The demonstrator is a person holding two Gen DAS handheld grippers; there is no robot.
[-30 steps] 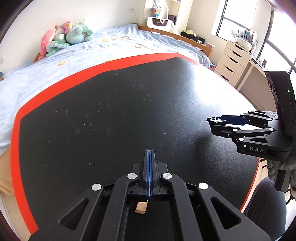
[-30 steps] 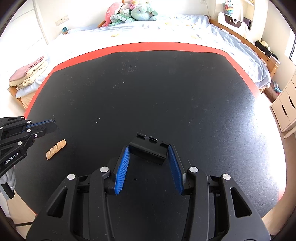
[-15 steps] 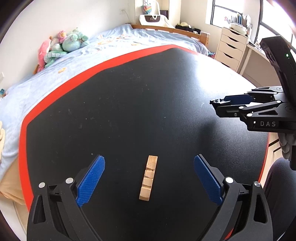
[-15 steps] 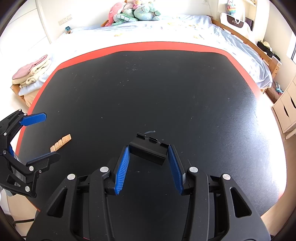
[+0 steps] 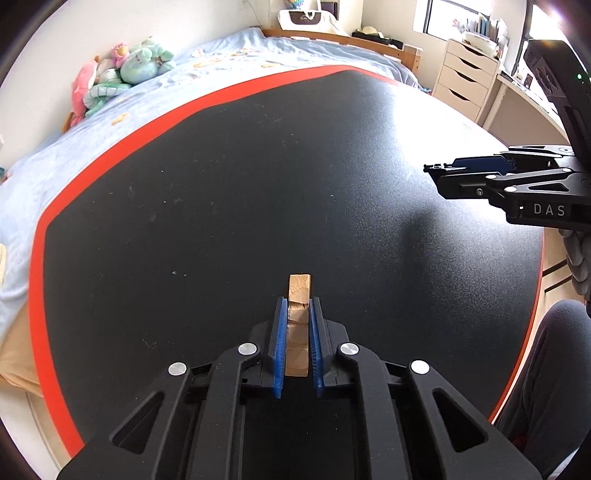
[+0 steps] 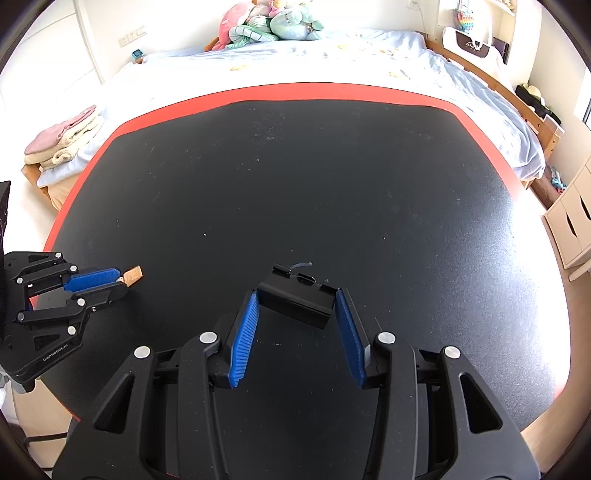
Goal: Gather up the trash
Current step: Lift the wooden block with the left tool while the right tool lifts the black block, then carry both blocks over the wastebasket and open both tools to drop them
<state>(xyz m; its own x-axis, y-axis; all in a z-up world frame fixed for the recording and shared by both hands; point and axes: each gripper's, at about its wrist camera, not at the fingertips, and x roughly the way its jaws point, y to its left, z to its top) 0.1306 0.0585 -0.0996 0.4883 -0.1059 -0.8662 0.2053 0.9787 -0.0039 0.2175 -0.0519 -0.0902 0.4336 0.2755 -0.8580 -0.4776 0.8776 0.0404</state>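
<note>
A notched strip of light wood [image 5: 298, 325] lies lengthwise between the blue pads of my left gripper [image 5: 297, 306], which is shut on it near the front edge of the black table [image 5: 221, 192]. Its far end sticks out past the fingertips and also shows in the right wrist view [image 6: 133, 275]. My right gripper [image 6: 295, 306] is shut on a black plastic clip-like piece [image 6: 297, 302] held across its blue pads, above the table. In the left wrist view the right gripper [image 5: 443, 173] hovers at the right.
The table has a red border [image 6: 295, 90]. A bed with light blue sheets [image 6: 406, 55] and plush toys [image 6: 269, 22] lies beyond it. Folded towels [image 6: 62, 140] sit at the left, a white drawer unit [image 5: 465, 81] at the right. A small grey thread [image 6: 301, 264] lies beyond the black piece.
My left gripper opened wide around the wood strip half a second ago and has now shut on it. The right gripper has kept its hold on the black piece with little movement.
</note>
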